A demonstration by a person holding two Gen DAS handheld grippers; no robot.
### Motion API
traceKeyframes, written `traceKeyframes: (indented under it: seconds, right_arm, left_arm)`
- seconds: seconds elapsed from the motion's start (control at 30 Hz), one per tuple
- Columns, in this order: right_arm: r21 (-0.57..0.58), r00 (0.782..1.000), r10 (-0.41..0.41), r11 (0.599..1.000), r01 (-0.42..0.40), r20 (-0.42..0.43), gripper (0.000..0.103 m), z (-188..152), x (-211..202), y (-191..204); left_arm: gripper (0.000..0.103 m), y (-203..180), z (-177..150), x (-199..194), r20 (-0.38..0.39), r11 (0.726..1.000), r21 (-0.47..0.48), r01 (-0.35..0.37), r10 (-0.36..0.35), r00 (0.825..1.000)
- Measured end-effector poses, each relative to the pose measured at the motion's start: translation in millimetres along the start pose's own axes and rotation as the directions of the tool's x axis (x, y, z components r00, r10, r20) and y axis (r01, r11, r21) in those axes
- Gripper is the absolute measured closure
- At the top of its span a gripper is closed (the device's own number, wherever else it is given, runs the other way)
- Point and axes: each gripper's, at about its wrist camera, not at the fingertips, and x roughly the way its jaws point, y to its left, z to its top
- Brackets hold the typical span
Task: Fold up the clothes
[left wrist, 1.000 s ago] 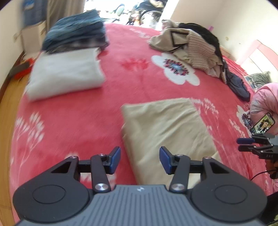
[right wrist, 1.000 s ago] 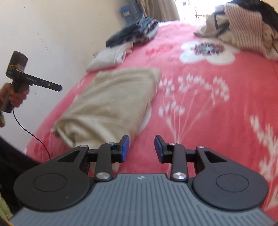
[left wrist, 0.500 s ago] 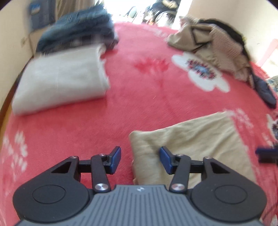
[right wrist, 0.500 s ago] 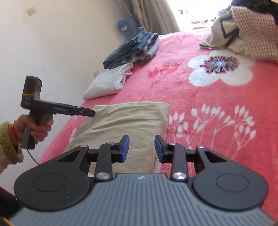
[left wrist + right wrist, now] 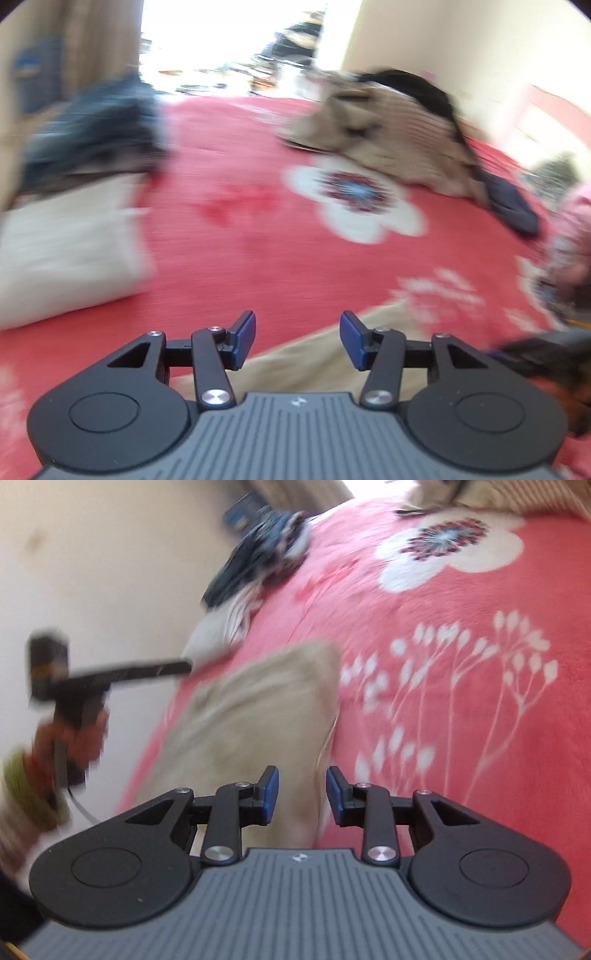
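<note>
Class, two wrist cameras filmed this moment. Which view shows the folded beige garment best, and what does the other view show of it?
The right wrist view: the beige garment shows nearly whole on the red blanket, though blurred. The left wrist view shows only a strip of it, behind that tool's fingers.

Black left gripper (image 5: 297, 338), blue-padded fingers (image 5: 246, 334), silver screws, ribbed grey housing; green cuff (image 5: 26, 786).

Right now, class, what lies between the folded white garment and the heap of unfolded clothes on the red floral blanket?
Only bare blanket, with its white flower print, separates the white garment from the heap; the left wrist view shows this.
</note>
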Motion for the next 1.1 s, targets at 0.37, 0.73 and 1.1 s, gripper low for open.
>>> traceKeyframes:
  seconds: [0.37, 0.73, 1.1]
  right_arm:
    - [0.231, 0.974, 0.164, 0.965, -0.126, -0.154, 0.070, -56, 11, -24]
    - [0.291, 0.971, 0.160, 0.951, -0.104, -0.176, 0.069, -90, -25, -13]
    - [0.156, 0.968, 0.092, 0.986, -0.056, -0.235, 0.074, -106, -16, 5]
  left_arm:
    - [0.050, -20, -19, 66, -0.140, 1.000, 0.002, -0.021, 0.021, 0.990]
    - [0.048, -21, -22, 68, -0.119, 0.999, 0.017, -0.034, 0.036, 0.992]
    - [0.046, -14, -22, 74, -0.106, 0.999, -0.027, -0.029, 0.026, 0.994]
